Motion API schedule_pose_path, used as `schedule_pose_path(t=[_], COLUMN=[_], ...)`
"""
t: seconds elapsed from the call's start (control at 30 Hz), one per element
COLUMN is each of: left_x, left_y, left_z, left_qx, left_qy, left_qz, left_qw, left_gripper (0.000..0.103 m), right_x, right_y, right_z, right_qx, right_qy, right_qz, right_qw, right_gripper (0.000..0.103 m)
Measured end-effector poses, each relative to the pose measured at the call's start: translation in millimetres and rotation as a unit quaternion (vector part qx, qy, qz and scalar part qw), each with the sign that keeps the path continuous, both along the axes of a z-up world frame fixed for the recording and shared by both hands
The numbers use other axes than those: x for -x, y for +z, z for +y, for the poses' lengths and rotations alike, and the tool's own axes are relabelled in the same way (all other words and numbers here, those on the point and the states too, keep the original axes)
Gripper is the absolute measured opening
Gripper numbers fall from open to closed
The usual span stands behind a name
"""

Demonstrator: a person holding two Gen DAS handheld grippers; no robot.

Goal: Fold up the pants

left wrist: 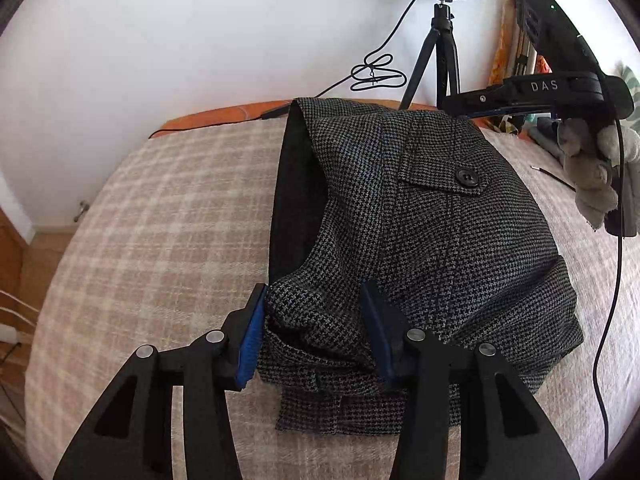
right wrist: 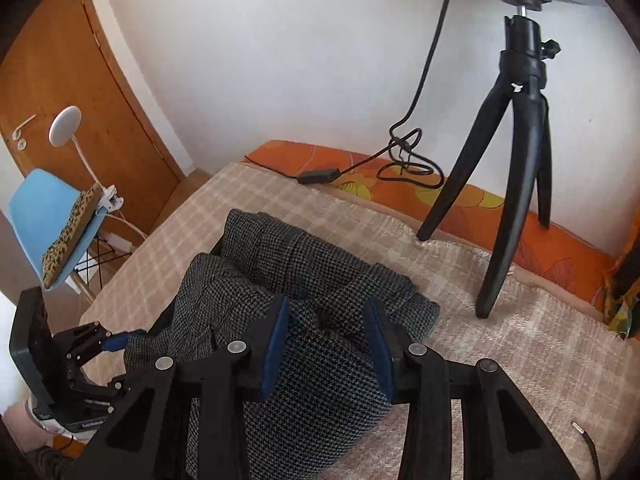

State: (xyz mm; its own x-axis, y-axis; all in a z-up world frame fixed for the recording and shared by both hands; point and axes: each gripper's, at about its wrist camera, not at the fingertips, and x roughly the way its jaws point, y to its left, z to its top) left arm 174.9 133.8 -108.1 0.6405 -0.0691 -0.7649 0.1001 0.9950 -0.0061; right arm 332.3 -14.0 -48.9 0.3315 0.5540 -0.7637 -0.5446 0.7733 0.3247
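We have the houndstooth pants (left wrist: 432, 240) bunched in the middle of the frame on the plaid blanket (left wrist: 152, 220), mostly folded, with the left gripper (left wrist: 316, 332) spread wide around a rumpled edge at the lower centre. The right gripper (right wrist: 326, 340) is likewise parted over a fabric hump, gripping nothing. We should pinch all layers together before lifting, then lay the fold square and smooth.

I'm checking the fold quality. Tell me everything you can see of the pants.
The pants are dark grey houndstooth, apparently wool, with a buttoned pocket flap and black lining showing. They lie folded but bunched on the checked blanket. The open left gripper and right gripper each straddle a fabric ridge.
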Motion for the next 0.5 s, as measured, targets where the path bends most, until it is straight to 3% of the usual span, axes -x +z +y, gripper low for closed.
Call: schedule_pose_path(t=[0.13, 0.27, 0.43, 0.5], left_x=[2.4, 6.8, 8.9, 13.1], left_y=[2.8, 3.5, 5.9, 6.4], left_z=[3.7, 3.8, -1.4, -3.1], left_qx=[0.003, 0.002, 0.002, -0.001], left_qy=[-0.003, -0.008, -0.017, -0.023], left_qz=[0.001, -0.005, -0.008, -0.013], left_qw=[1.0000, 1.0000, 0.9998, 0.9996], left_gripper=[0.035, 0.024, 0.016, 0.015], right_x=[32.5, 42.9, 42.2, 30.7], right_y=[-11.0, -14.7, -6.6, 2.5], right_z=[7.2, 1.4, 4.7, -0.6], right_qx=[0.005, 0.007, 0.022, 0.004], right_qy=[0.058, 0.063, 0.096, 0.082], right_qz=[-0.008, -0.019, -0.030, -0.024], right_qw=[0.998, 0.998, 0.995, 0.996], right_gripper=[0.035, 0.026, 0.029, 0.032])
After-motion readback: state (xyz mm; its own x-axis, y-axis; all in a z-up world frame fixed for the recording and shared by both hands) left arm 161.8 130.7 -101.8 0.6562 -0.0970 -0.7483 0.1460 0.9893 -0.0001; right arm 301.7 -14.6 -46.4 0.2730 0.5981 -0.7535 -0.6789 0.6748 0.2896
